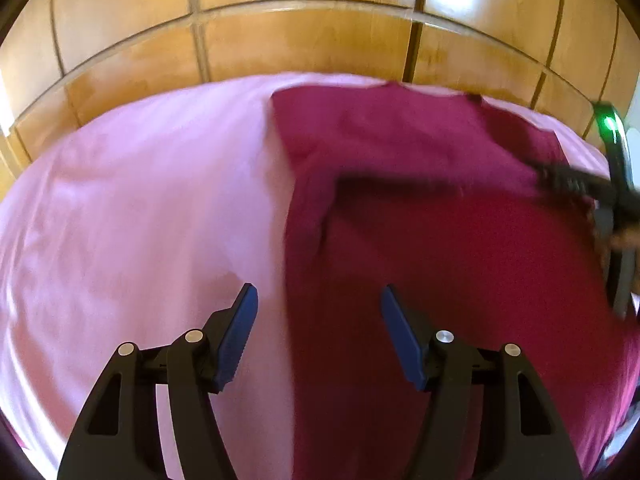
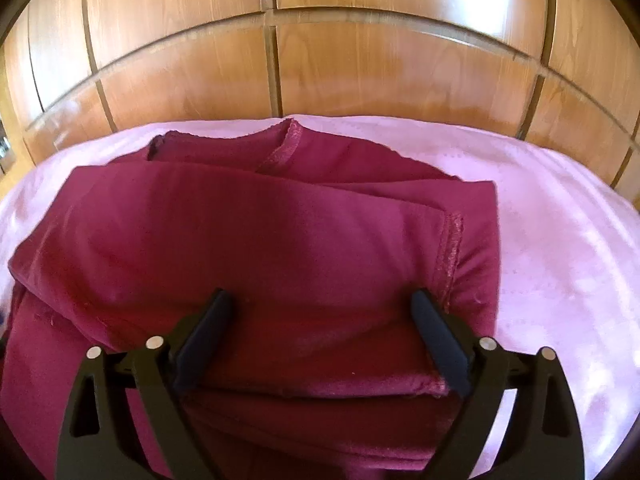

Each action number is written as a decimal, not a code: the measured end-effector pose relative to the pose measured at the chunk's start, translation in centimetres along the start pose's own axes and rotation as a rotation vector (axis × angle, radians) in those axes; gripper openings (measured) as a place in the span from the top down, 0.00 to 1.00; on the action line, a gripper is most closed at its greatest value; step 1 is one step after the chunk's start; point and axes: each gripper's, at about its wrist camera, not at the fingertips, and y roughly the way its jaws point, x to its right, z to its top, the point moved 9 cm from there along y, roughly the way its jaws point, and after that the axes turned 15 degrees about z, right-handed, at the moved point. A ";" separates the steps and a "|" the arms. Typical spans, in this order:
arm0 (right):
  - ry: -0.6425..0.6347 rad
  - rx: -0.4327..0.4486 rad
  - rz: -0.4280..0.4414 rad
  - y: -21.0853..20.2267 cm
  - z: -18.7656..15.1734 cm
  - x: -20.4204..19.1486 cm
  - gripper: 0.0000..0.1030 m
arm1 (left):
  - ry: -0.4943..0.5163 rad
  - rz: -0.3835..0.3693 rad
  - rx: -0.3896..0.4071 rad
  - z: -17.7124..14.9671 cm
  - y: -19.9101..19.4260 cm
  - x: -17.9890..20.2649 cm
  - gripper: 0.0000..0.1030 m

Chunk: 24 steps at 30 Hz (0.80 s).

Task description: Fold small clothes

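Lying on the pink bed, the red cloth is partly folded, toward the bed's right side and reaching its far edge. The left hand-held gripper is wide open and holds nothing; it sits above the cloth's left edge. The right hand-held gripper is wide open too, right over the folded layers. Those layers look loose. A pinch on just the top one could pull the fold apart.
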 end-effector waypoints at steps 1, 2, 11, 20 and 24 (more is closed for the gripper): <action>-0.011 -0.016 -0.015 -0.3 -0.1 -0.3 0.02 | -0.009 -0.011 -0.003 -0.8 -0.6 -0.4 0.39; -0.019 -0.030 -0.023 -0.7 -0.2 -0.6 0.02 | -0.019 -0.027 -0.006 -1.6 -1.2 -0.8 0.39; 0.034 -0.117 0.093 -8.1 -7.0 -0.3 0.02 | -0.082 -0.267 -0.055 -7.8 -6.3 -1.9 0.39; 0.112 -0.280 0.240 -16.1 -20.0 -2.4 0.15 | -0.090 -0.382 -0.123 -12.1 -8.9 -0.7 0.62; 0.127 -0.359 0.302 -18.4 -24.8 -5.1 0.46 | -0.085 -0.419 -0.153 -13.2 -9.4 -0.1 0.62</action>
